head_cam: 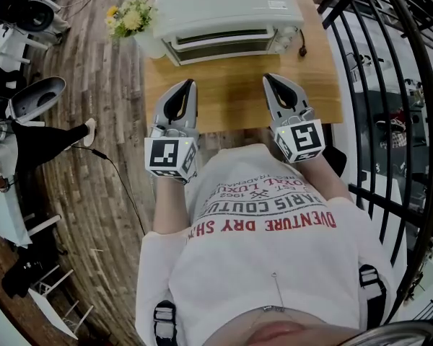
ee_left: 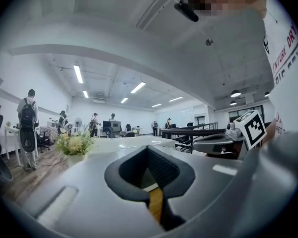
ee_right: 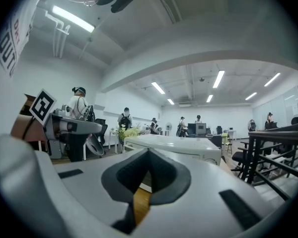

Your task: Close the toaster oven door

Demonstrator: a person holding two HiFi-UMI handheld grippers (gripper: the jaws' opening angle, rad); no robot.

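Closest to me, I am holding the grey left gripper [head_cam: 189, 83] and grey right gripper [head_cam: 268, 78] level above the near edge of the wooden table [head_cam: 234, 103]. Their jaws are pressed together and empty, ready as blunt pushers. The white boxy toaster oven [head_cam: 227, 6] is sitting at the far edge, its door [head_cam: 224, 47] seemingly shut.

The head view looks steeply down over the person, with the toaster oven [head_cam: 227, 13] at 12 o'clock. Both gripper views sit low over the table [head_cam: 238, 99], facing level at that same oven, close ahead.
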